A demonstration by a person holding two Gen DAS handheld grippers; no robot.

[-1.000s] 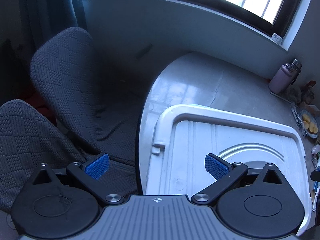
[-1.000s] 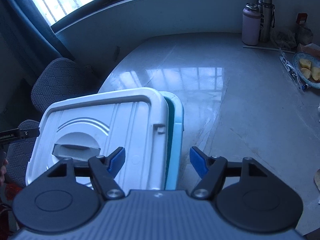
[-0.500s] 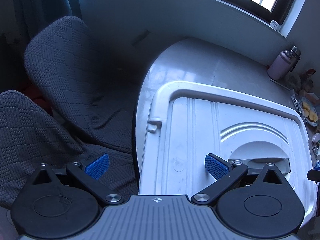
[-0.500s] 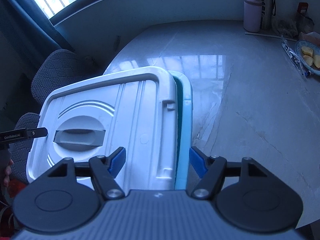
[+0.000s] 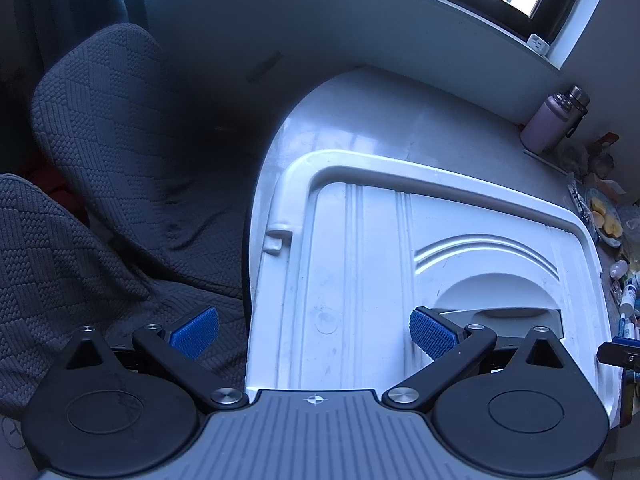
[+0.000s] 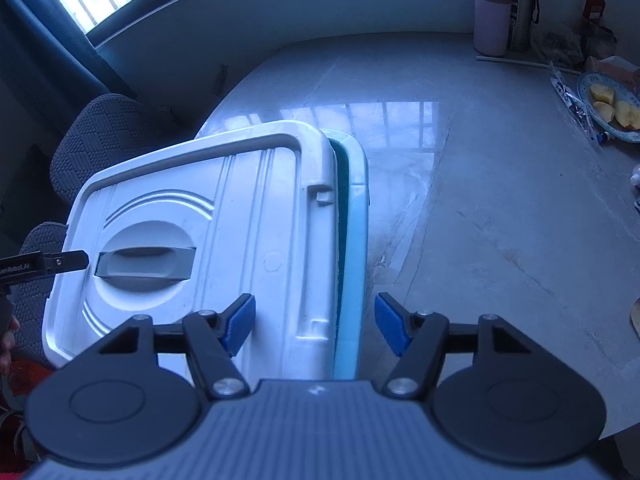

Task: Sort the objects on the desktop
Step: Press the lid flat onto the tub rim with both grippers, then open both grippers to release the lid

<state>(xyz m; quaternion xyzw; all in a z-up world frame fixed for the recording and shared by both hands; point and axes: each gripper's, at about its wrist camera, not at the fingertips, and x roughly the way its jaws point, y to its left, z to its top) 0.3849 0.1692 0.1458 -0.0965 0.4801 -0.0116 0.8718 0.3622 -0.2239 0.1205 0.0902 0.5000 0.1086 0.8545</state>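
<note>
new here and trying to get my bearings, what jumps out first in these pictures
The big white lid with its grey recessed handle fills the near table, sitting askew on a light blue box whose rim shows along its right side. The open left gripper straddles the lid's left edge and the open right gripper its right edge. Far right, a plate of cut fruit and two flasks.

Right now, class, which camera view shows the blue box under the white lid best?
The right wrist view: the blue box shows along its right rim, beside the shifted white lid. In the left wrist view the white lid covers it entirely, so no blue shows.
</note>
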